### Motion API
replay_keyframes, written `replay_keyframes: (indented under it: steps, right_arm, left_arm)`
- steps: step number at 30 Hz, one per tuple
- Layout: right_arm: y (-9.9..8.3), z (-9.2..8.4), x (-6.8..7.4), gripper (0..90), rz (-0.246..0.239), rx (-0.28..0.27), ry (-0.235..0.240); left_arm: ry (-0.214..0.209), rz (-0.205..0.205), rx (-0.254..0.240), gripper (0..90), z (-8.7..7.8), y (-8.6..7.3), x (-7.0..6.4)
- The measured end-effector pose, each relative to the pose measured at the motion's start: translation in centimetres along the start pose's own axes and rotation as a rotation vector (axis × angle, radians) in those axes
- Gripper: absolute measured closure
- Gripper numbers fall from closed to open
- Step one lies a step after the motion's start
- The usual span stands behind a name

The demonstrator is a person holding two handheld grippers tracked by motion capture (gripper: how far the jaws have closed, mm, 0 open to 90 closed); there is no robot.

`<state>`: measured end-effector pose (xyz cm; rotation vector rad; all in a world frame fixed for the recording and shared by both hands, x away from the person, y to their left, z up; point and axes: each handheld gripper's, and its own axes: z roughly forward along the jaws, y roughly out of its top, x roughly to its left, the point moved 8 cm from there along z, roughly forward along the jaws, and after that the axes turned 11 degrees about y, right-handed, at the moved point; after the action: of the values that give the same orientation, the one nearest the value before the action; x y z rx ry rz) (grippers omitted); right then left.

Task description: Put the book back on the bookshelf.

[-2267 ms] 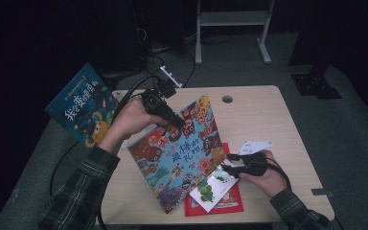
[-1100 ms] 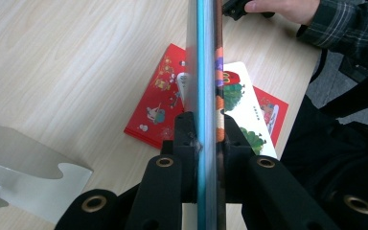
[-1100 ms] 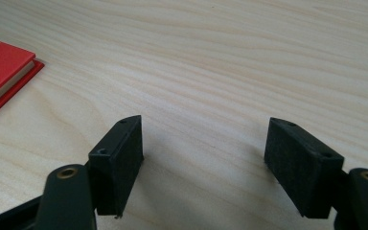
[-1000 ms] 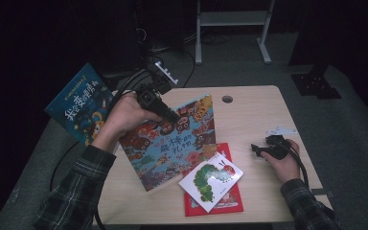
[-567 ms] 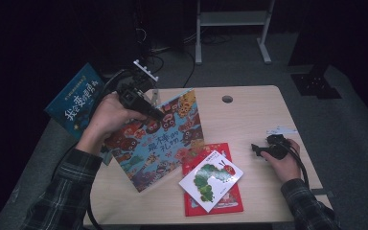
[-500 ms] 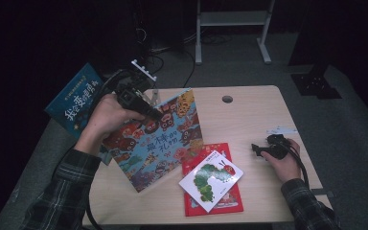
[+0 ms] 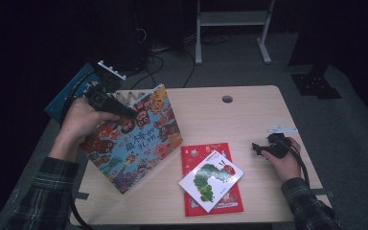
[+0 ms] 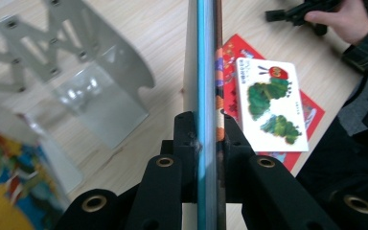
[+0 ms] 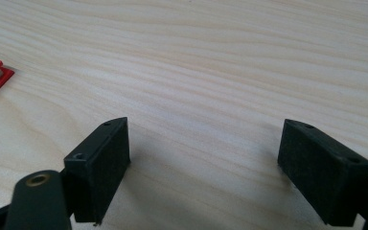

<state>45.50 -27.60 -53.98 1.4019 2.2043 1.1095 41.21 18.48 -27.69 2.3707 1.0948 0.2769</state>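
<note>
Pale wood table; grey floor; dark room.

The left hand, in a plaid sleeve, is raised at the worktop's left edge with the left gripper, jaws clamped tight on a picture book's edge. The right hand rests low at the right, holding the right gripper, jaws spread wide.
</note>
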Motion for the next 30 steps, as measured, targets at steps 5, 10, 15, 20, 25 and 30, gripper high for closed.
replay_keyframes:
  steps: [5,10,15,20,25,30]
  right_arm:
    - [0.0,0.0,0.0,17.4,0.0,0.0,-0.001]
    - [0.0,0.0,-0.1,17.4,0.0,-0.001,-0.003]
    - [0.0,0.0,-0.1,17.4,0.001,-0.002,-0.006]
    - [0.0,0.0,-0.1,17.4,0.001,-0.002,-0.006]
    - [0.0,0.0,-0.1,17.4,0.001,-0.002,-0.006]
    - [0.0,0.0,-0.1,17.5,0.003,-0.002,-0.008]
  left_arm:
    - [0.019,-0.036,0.001,80.5,-0.8,-1.1,1.3]
    - [0.03,-0.068,0.005,80.5,-1.4,-2.4,2.5]
    - [0.037,-0.091,0.008,80.5,-1.9,-3.3,3.3]
    - [0.028,-0.105,0.012,80.6,-2.5,-4.6,3.8]
    - [0.042,-0.135,0.009,80.6,-2.9,-5.7,4.5]
    - [0.064,-0.154,0.014,80.6,-3.3,-6.4,5.2]
